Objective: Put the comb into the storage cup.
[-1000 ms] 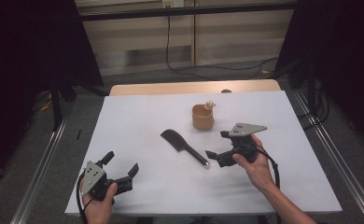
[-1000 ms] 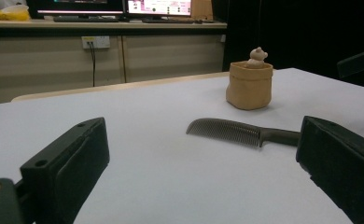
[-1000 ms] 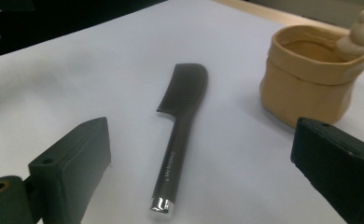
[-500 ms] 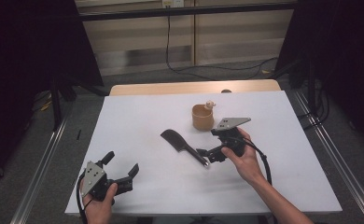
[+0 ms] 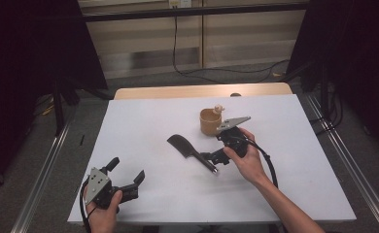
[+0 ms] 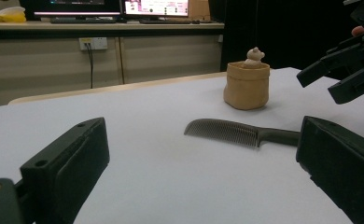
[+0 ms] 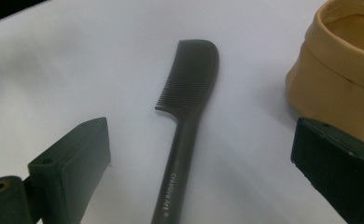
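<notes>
The right claw [image 7: 201,182], jaws apart, is straddling the handle of a thin, stiff, light comb [image 7: 185,116] lying flat on the surface [image 5: 144,126], likely best gripped mid-handle.

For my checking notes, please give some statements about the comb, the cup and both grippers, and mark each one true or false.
1. The black comb lies flat on the white table. True.
2. The right gripper is shut on the comb's handle. False: its jaws stand open on either side of the handle.
3. The left gripper is open, away from the comb. True.
4. The tan cup lies tipped over. False: it stands upright.
</notes>
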Motion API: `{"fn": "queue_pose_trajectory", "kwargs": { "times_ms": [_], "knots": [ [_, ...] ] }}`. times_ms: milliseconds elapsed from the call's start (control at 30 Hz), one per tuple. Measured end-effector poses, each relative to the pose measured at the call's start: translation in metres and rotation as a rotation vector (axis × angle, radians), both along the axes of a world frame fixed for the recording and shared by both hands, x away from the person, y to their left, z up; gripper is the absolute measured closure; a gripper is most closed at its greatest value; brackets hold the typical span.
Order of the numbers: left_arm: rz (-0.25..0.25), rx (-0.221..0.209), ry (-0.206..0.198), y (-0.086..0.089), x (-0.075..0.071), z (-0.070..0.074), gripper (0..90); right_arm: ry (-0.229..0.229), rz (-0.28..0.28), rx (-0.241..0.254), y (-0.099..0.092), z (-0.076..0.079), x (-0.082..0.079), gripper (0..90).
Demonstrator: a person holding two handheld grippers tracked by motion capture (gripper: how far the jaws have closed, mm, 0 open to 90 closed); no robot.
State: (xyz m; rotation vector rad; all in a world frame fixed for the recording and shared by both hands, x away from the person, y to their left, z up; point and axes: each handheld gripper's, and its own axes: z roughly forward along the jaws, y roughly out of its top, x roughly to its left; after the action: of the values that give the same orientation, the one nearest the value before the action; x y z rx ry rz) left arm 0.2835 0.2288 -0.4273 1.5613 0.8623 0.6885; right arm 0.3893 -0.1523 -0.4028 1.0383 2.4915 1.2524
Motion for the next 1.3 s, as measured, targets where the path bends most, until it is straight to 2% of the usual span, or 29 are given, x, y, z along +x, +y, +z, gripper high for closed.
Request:
{"fn": "queue_pose_trajectory", "kwargs": {
  "times_ms": [133,200,233,333,500,700,833,1000,1100,1200,1300],
  "knots": [
    [-0.008,-0.006,0.006,-0.001,0.000,0.000,2.7,0.022,0.010,-0.010,0.004,-0.001,0.005,4.2],
    [-0.011,-0.008,0.011,-0.002,0.000,-0.001,2.8,0.064,0.022,-0.042,0.008,-0.003,0.010,4.1],
    [-0.012,-0.003,0.011,-0.002,0.000,-0.001,2.8,0.064,0.022,-0.042,0.008,-0.003,0.010,4.1],
    [-0.012,-0.001,0.010,-0.002,0.000,-0.001,2.8,0.079,0.028,-0.101,0.014,-0.005,0.016,4.2],
    [-0.009,0.006,0.004,-0.001,0.000,0.000,2.8,0.082,0.058,-0.133,0.019,-0.005,0.020,4.2],
    [-0.013,0.005,0.007,-0.001,0.000,0.000,2.8,0.111,0.068,-0.176,0.027,-0.007,0.026,4.8],
    [-0.018,0.009,0.008,-0.001,0.000,-0.001,2.8,0.153,0.062,-0.199,0.029,-0.009,0.031,5.7],
    [-0.018,0.010,0.008,-0.001,0.000,0.000,2.8,0.175,0.073,-0.223,0.034,-0.008,0.036,6.3],
    [-0.020,0.011,0.009,-0.001,0.000,-0.001,2.7,0.191,0.084,-0.240,0.038,-0.009,0.038,7.7],
    [-0.019,0.014,0.007,-0.001,0.000,0.000,2.7,0.212,0.102,-0.261,0.043,-0.010,0.041,15.4],
    [-0.017,0.014,0.007,-0.001,0.000,0.000,2.7,0.231,0.120,-0.268,0.045,-0.012,0.043,17.9]
  ]
}}
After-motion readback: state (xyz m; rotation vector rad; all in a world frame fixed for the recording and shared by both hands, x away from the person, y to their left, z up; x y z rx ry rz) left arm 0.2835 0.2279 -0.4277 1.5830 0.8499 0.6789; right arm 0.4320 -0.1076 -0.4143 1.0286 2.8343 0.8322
